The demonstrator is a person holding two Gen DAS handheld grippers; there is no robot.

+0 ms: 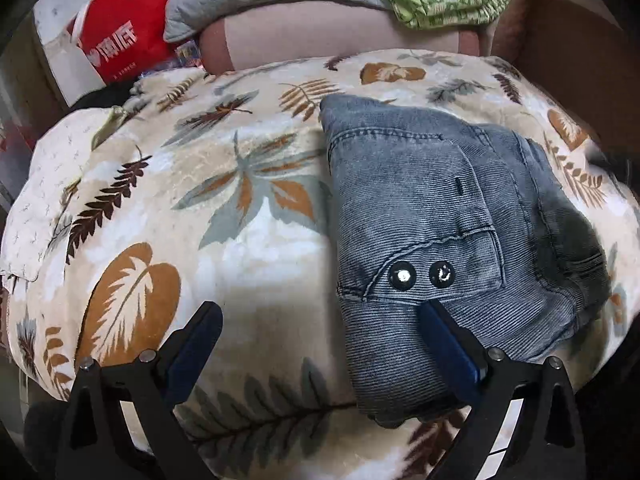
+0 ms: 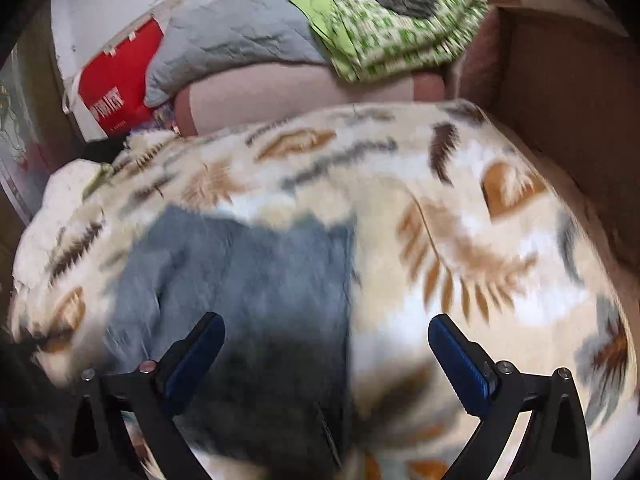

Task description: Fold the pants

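Pants lie folded right of centre on the leaf blanket. Left gripper and right gripper both spread wide, empty. I'd judge thick denim: heavy, floppy, grippy; I'd pinch near hem.

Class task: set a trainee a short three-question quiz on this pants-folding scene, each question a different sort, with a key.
1. True or false: the left claw is shut on the pants.
2. Which lies under the pants? A) leaf-print blanket B) bare wood C) red bag
3. Fill in: two round metal ___ show on the folded denim.

Key: 1 false, both claws are open; 2 A; 3 snaps.
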